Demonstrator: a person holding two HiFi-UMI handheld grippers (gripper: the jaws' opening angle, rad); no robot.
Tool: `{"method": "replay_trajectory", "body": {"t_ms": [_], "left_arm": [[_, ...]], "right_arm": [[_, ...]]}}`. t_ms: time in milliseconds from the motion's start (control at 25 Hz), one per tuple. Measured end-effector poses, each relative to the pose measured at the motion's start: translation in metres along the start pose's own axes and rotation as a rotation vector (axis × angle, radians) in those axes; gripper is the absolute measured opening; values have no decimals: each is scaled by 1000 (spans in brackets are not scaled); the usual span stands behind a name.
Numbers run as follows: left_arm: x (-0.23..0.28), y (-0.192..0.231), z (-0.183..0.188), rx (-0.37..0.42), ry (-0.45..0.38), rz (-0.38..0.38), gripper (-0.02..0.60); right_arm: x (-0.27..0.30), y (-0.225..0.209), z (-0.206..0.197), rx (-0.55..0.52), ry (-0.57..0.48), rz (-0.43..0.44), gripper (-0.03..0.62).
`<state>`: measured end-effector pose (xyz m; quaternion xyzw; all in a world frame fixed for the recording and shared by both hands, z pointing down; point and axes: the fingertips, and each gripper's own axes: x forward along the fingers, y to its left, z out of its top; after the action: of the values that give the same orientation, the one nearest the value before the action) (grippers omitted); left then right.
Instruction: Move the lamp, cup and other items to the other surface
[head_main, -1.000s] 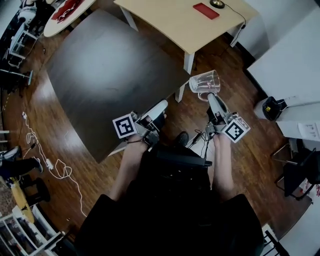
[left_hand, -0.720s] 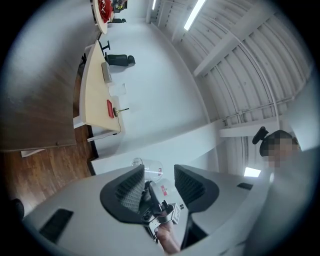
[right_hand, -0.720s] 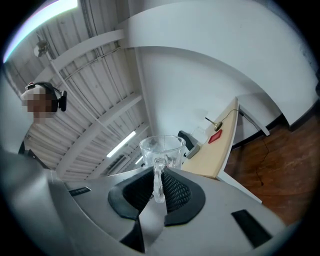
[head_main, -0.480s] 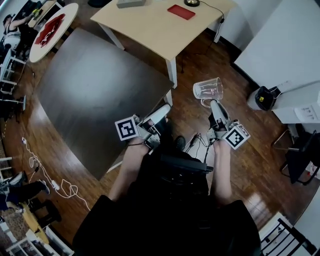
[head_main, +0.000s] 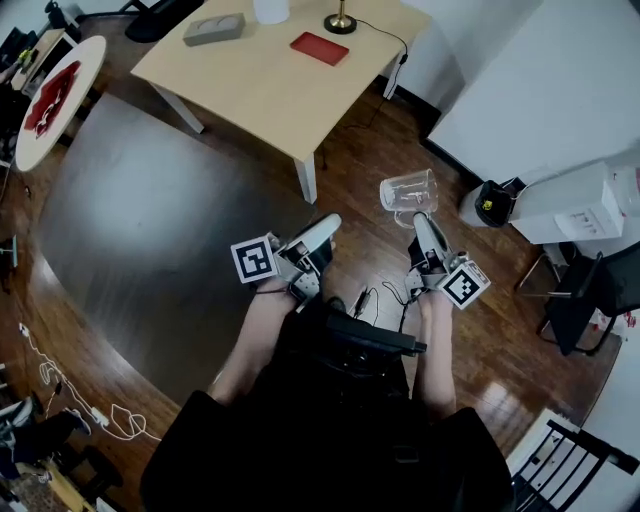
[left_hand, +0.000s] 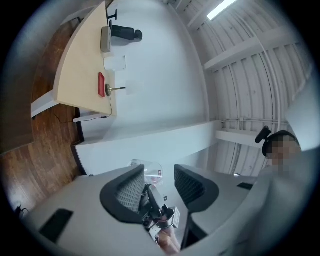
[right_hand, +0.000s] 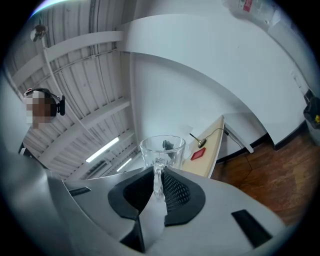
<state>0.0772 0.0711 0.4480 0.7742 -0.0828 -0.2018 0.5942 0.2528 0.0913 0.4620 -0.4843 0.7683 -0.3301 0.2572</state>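
A clear glass cup (head_main: 408, 191) hangs over the wooden floor, and my right gripper (head_main: 419, 220) is shut on its handle (right_hand: 158, 176); the cup (right_hand: 162, 148) stands upright at the jaw tips. My left gripper (head_main: 322, 228) is open with nothing between its jaws, beside the corner of the dark table (head_main: 140, 250). From the left gripper (left_hand: 161, 184) view the cup (left_hand: 147, 170) shows beyond the gap. On the light wooden table (head_main: 250, 90) ahead stand the lamp's brass base (head_main: 340, 23), a red flat item (head_main: 320, 47), a grey block (head_main: 213, 28) and a white object (head_main: 270, 9).
A white cabinet (head_main: 580, 205) and a black-and-yellow object (head_main: 490, 203) stand at the right, with a dark chair (head_main: 580, 300) behind them. Cables (head_main: 375, 296) lie on the floor by my feet. A round white table (head_main: 55, 95) sits far left.
Both grippers and the held cup have moved toward the light wooden table, which now fills more of the view. The dark table has slid to the left.
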Motion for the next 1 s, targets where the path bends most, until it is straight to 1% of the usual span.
{"method": "replay_trajectory", "body": {"t_ms": [160, 440, 640, 800, 920, 1000], "left_arm": [[23, 13, 36, -15, 18, -24, 209], [44, 25, 76, -41, 44, -58, 209], [46, 39, 87, -63, 55, -63, 209], [51, 43, 93, -79, 57, -64, 209], [64, 44, 96, -71, 59, -64, 209], [73, 49, 98, -66, 56, -56, 209]], "right_arm": [[38, -9, 17, 24, -32, 8, 66], [81, -13, 29, 21, -53, -5, 66], [93, -20, 27, 40, -71, -25, 66], [95, -25, 25, 57, -64, -42, 66], [101, -30, 35, 52, -67, -24, 66], [104, -41, 41, 62, -69, -14, 66]]}}
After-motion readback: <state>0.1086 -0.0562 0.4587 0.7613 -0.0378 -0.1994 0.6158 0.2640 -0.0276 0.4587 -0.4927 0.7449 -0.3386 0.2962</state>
